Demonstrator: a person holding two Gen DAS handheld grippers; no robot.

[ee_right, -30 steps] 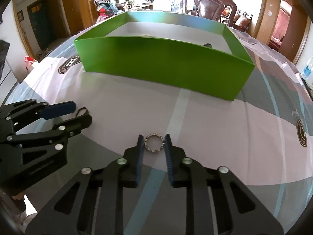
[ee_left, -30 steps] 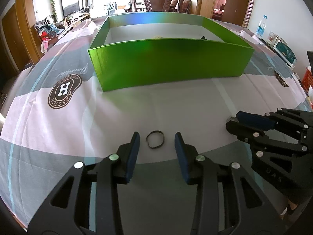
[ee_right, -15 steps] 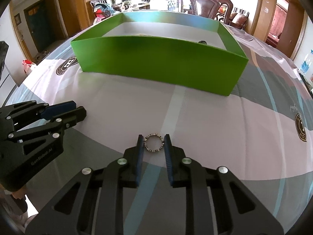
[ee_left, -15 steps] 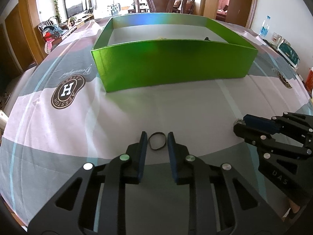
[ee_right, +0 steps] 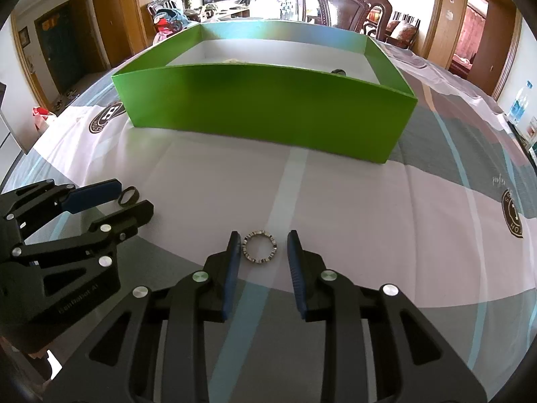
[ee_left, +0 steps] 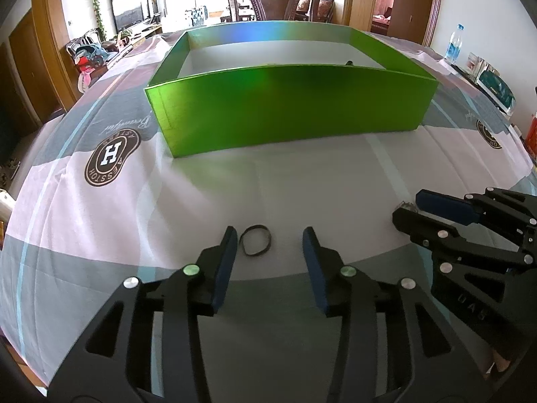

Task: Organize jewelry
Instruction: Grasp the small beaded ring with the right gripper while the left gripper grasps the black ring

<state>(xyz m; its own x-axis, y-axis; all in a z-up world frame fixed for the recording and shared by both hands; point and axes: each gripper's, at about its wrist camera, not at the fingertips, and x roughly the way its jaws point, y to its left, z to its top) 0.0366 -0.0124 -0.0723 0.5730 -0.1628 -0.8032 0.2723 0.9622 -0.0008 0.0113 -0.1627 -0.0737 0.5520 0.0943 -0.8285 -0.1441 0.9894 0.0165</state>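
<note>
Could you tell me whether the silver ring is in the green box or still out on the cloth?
Out: the silver ring lies on the cloth, short of the green box.

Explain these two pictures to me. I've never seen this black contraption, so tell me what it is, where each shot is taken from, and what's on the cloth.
There is no robot here. A person holds a hand-held gripper in each hand, and a wide-angle camera on each looks forward along its two fingers.

One picture comes from the left gripper, the other from the right gripper; each also sees the other gripper at its edge.

On the tablecloth lie a black ring between the left fingers and a silver ring between the right fingers. Beyond them stands a green box.

Nothing is held: both sets of fingers are opening, and the rings lie flat on the cloth.
</note>
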